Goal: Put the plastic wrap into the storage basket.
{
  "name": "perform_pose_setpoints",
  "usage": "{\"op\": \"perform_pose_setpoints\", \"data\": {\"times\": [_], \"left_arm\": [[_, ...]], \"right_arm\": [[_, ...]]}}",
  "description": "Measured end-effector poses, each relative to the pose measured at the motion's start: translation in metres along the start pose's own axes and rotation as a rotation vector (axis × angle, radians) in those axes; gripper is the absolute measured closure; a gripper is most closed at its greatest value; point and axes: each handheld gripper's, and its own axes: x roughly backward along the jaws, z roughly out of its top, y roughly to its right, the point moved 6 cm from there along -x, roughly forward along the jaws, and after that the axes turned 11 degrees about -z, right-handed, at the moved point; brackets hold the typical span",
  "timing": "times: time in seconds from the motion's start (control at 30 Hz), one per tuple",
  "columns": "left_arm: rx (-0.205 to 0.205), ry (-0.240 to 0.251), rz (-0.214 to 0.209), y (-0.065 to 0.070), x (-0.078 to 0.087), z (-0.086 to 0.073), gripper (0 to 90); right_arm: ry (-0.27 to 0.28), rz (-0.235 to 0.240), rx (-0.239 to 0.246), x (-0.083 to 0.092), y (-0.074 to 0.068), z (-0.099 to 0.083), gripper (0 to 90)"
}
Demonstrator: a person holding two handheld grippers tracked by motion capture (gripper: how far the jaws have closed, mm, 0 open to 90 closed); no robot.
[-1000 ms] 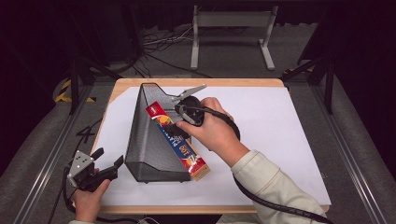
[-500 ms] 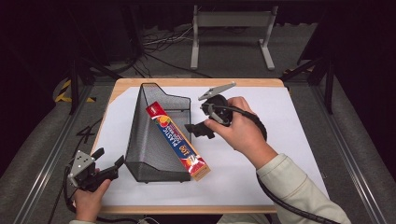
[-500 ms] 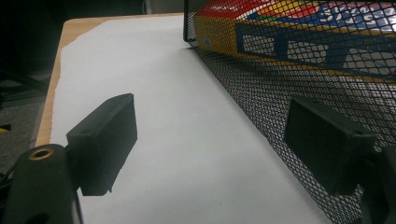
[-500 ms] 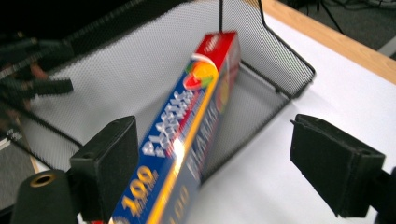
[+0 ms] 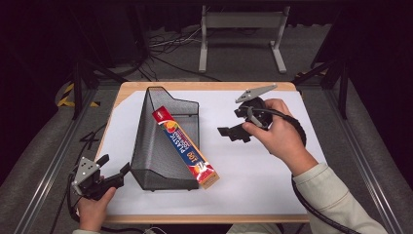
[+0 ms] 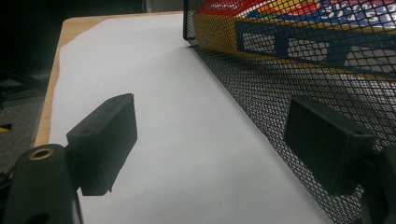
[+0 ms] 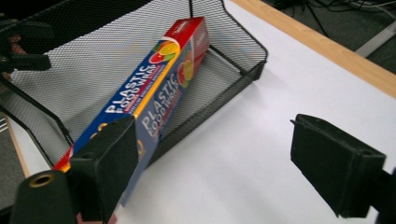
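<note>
Both my grippers are spread and empty; the plastic wrap box (image 5: 185, 148) lies in the mesh basket (image 5: 151, 146).

I see the box resting slantwise in the basket on the left half of the table (image 5: 253, 195), one end up against the basket's far wall, the other poking out over its low front rim toward the near edge. My right gripper (image 5: 233, 124) hangs over the table's right half, near the far edge, jaws wide apart, clear of the box and to its right. My left gripper (image 5: 114, 170) sits at the near-left corner, jaws apart, just beside the basket's mesh side.
</note>
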Motion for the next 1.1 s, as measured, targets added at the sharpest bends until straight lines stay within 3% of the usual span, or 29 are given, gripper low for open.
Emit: {"op": "perform_pose_setpoints", "data": {"times": [0.57, 0.7, 0.77, 1.1], "left_arm": [[-0.001, 0.001, 0.002, 0.0, 0.001, 0.0, 18.2], [-0.009, -0.009, 0.008, 0.001, -0.001, 0.0, 18.2], [-0.021, -0.011, 0.009, 0.002, -0.001, 0.0, 18.2], [-0.014, -0.002, 0.003, 0.002, 0.0, 0.0, 18.2]], "right_arm": [[0.049, -0.067, -0.053, 0.018, 0.063, -0.05, 12.7], [0.071, -0.147, -0.069, 0.02, 0.083, -0.067, 11.8], [0.078, -0.149, -0.087, 0.02, 0.089, -0.075, 11.8], [0.098, -0.185, -0.086, 0.018, 0.108, -0.123, 11.8]]}}
